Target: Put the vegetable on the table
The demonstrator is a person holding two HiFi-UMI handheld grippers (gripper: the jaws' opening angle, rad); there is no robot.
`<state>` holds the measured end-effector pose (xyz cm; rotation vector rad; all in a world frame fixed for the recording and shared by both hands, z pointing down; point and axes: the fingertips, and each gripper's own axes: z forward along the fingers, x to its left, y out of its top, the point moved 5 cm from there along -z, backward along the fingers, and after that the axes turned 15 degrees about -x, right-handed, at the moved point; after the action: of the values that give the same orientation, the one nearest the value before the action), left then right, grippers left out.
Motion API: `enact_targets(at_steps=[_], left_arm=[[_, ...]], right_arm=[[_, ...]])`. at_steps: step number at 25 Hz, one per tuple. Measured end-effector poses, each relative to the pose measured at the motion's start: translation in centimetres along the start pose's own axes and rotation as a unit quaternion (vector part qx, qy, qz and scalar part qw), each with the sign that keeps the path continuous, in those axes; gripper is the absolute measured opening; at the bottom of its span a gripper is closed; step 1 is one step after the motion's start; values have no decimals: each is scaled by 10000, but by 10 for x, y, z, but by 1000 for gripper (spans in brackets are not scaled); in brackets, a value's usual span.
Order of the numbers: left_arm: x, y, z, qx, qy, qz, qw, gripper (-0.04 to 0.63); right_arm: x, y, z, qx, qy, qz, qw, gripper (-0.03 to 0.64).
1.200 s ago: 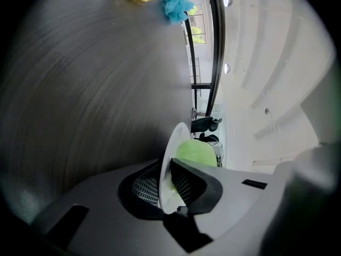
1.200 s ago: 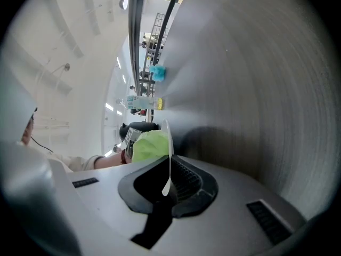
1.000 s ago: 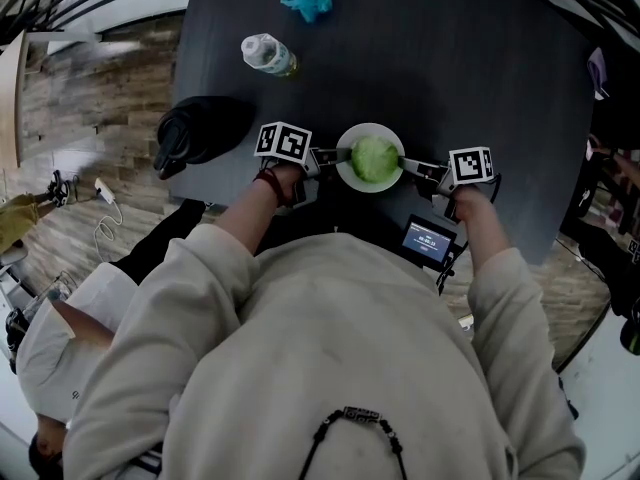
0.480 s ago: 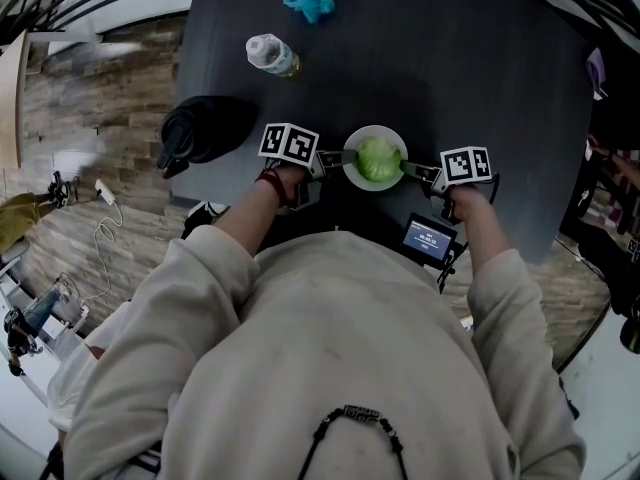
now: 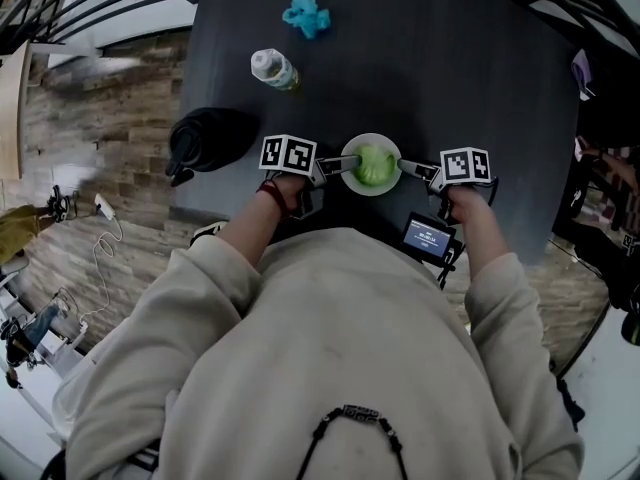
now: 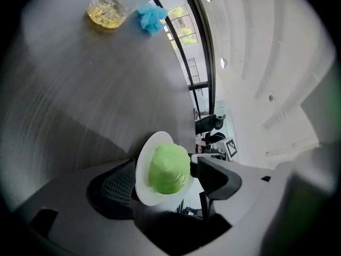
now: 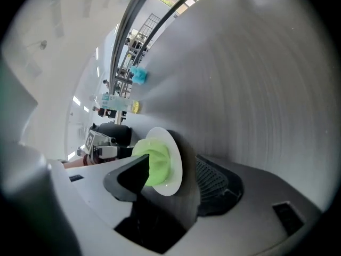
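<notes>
A green leafy vegetable (image 5: 373, 163) lies on a small white plate (image 5: 352, 177) on the dark table (image 5: 460, 78), near its front edge. My left gripper (image 5: 335, 165) is at the plate's left side and my right gripper (image 5: 412, 168) at its right side. In the left gripper view the plate (image 6: 146, 188) and vegetable (image 6: 168, 169) stand between the spread jaws of the left gripper (image 6: 165, 184). The right gripper (image 7: 170, 183) likewise has the plate's rim (image 7: 176, 161) between its spread jaws. Both pairs of jaws have just been opening and stand open around the rim.
A plastic bottle (image 5: 273, 69) lies at the back left, with a crumpled blue thing (image 5: 305, 10) beyond it. A black rounded bag (image 5: 205, 138) sits at the table's left edge. A small device with a lit screen (image 5: 430, 238) hangs by the front edge.
Both grippers stay at the plate's two sides. The head view has shifted a little, so the plate sits slightly lower in the picture.
</notes>
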<state>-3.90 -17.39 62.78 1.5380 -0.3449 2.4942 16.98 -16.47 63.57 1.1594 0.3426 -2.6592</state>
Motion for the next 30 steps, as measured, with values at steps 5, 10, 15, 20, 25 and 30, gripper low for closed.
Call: enact_targets(at_steps=[5, 10, 15, 20, 25, 30], left_arm=[[-9, 8, -8, -107, -317, -161, 9993, 338], [-71, 55, -26, -1321, -1247, -97, 9833, 6], [-157, 82, -42, -1737, -2385, 452, 9544, 6], [-249, 95, -72, -1976, -2593, 2895, 8999, 6], [-311, 103, -110, -2372, -1764, 5538, 7784, 6], [-313, 105, -118, -2563, -1649, 5336, 7889, 6]], right_arm=[[7, 10, -9, -201, 25, -42, 9998, 258], [65, 36, -38, -918, 717, -344, 9926, 29], [149, 60, -87, -1872, 1491, -1182, 9637, 17], [225, 80, -147, -3029, 1720, -2155, 9123, 17], [281, 91, -197, -3929, 1828, -2695, 8600, 15], [295, 86, -200, -3921, 1727, -3047, 8507, 15]])
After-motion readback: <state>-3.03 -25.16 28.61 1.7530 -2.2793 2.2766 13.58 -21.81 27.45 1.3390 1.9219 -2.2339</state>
